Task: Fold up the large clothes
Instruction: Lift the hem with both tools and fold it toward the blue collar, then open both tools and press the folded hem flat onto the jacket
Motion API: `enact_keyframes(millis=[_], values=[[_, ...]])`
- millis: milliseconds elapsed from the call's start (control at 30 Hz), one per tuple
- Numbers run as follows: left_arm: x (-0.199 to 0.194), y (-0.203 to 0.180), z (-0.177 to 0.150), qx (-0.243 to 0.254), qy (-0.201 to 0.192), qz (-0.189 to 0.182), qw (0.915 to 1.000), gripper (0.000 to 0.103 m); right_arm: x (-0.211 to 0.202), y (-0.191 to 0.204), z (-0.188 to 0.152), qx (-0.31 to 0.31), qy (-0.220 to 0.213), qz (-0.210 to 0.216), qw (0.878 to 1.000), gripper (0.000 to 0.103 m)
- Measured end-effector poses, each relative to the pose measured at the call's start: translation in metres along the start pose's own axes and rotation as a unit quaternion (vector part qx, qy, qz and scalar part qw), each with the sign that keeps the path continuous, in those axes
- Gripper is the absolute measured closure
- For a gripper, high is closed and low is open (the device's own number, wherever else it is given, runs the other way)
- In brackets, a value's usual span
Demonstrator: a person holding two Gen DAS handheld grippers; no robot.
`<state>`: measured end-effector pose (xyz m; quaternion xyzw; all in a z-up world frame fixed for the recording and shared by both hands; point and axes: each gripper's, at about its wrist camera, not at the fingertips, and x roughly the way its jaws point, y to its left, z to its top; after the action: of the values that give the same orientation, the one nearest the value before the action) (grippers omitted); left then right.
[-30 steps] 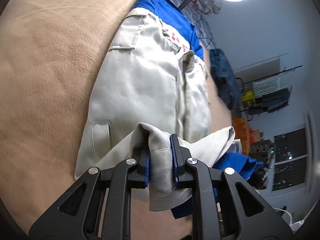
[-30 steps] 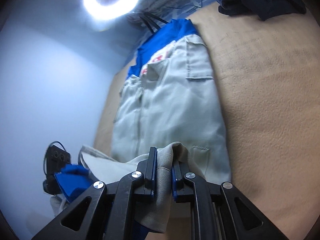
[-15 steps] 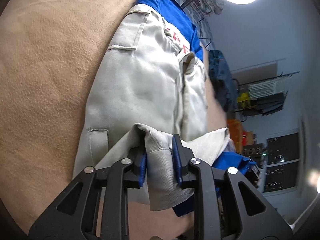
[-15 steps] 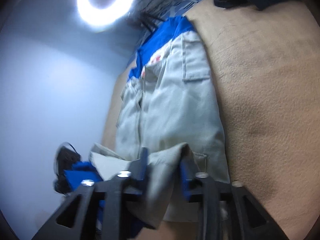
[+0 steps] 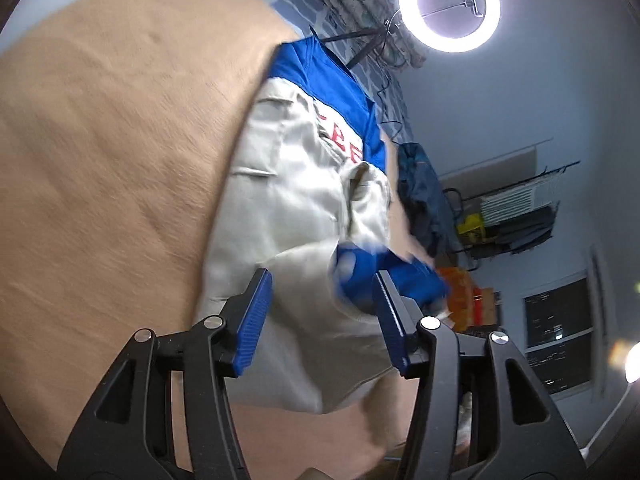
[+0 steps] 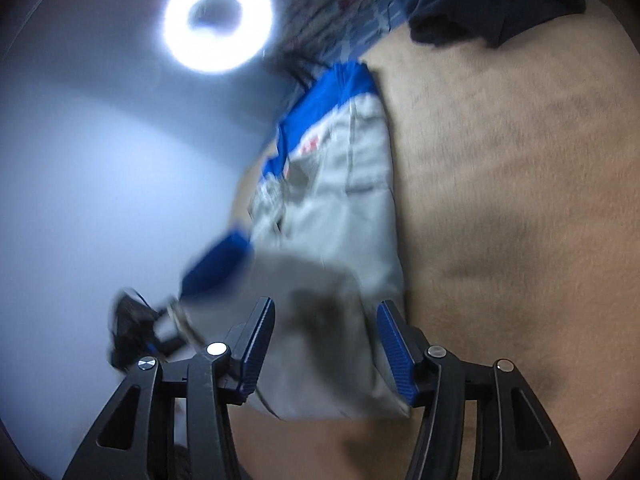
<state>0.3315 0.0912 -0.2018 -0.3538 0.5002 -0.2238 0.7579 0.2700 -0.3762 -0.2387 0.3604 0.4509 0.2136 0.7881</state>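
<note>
A beige work jacket with a blue yoke and red lettering lies lengthwise on a tan blanket. Its near hem is folded back onto the body, with a blue sleeve end lying on top. My left gripper is open and empty just above the folded hem. In the right wrist view the same jacket shows blurred, with the blue sleeve at its left. My right gripper is open and empty over the near hem.
A dark navy garment lies on the blanket beyond the jacket, and it also shows in the right wrist view. A ring light stands behind the bed. A clothes rack and orange boxes stand at the right.
Both grippers were shut on the jacket's beige hem and have opened and let it go. The hem and blue sleeve have dropped onto the jacket body.
</note>
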Motion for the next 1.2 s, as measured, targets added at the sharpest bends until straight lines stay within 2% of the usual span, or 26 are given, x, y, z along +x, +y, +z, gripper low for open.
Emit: enact_keyframes(millis=[100, 233, 300, 433, 467, 533, 600, 667, 767, 800, 833, 900, 1067, 1100, 1200], values=[[0.004, 0.003, -0.008, 0.027, 0.017, 0.013, 0.9994, 0.051, 0.011, 0.008, -0.013, -0.045, 0.03, -0.028, 0.998, 0.054], [0.021, 0.002, -0.022, 0.071, 0.044, 0.057, 0.9948, 0.051, 0.023, 0.013, -0.025, -0.08, 0.056, -0.057, 0.994, 0.055], [0.032, 0.004, -0.028, 0.077, 0.06, 0.065, 0.993, 0.051, 0.029, 0.013, -0.028, -0.093, 0.066, -0.076, 0.991, 0.058], [0.053, 0.013, -0.038, 0.083, 0.088, 0.087, 0.9888, 0.052, 0.034, 0.015, -0.033, -0.112, 0.075, -0.09, 0.987, 0.061], [0.056, 0.014, -0.04, 0.082, 0.092, 0.087, 0.9885, 0.053, 0.034, 0.015, -0.034, -0.117, 0.075, -0.093, 0.986, 0.062], [0.059, 0.012, -0.042, 0.091, 0.097, 0.098, 0.9862, 0.07, 0.034, 0.017, -0.036, -0.124, 0.075, -0.1, 0.984, 0.069], [0.056, 0.007, -0.043, 0.101, 0.089, 0.115, 0.9842, 0.072, 0.033, 0.02, -0.038, -0.135, 0.079, -0.105, 0.982, 0.073], [0.049, -0.002, -0.044, 0.116, 0.071, 0.123, 0.983, 0.072, 0.029, 0.027, -0.038, -0.153, 0.08, -0.113, 0.979, 0.074], [0.04, -0.013, -0.041, 0.121, 0.055, 0.103, 0.9857, 0.071, 0.022, 0.04, -0.035, -0.188, 0.073, -0.131, 0.971, 0.063], [0.039, -0.015, -0.039, 0.122, 0.057, 0.099, 0.9859, 0.07, 0.018, 0.046, -0.032, -0.202, 0.063, -0.129, 0.969, 0.055], [0.038, -0.019, -0.037, 0.126, 0.056, 0.098, 0.9856, 0.069, 0.016, 0.05, -0.029, -0.213, 0.053, -0.127, 0.967, 0.042], [0.04, -0.025, -0.033, 0.131, 0.057, 0.091, 0.9855, 0.065, 0.01, 0.058, -0.018, -0.229, 0.022, -0.123, 0.965, 0.028], [0.059, -0.035, -0.02, 0.151, 0.059, 0.113, 0.9803, 0.061, 0.024, 0.058, 0.015, -0.228, 0.013, -0.073, 0.971, 0.026], [0.065, -0.035, -0.017, 0.154, 0.058, 0.119, 0.9791, 0.057, 0.031, 0.056, 0.02, -0.228, 0.014, -0.071, 0.971, 0.026], [0.083, -0.034, -0.007, 0.162, 0.058, 0.138, 0.9753, 0.056, 0.058, 0.052, 0.029, -0.23, 0.029, -0.077, 0.97, 0.026]])
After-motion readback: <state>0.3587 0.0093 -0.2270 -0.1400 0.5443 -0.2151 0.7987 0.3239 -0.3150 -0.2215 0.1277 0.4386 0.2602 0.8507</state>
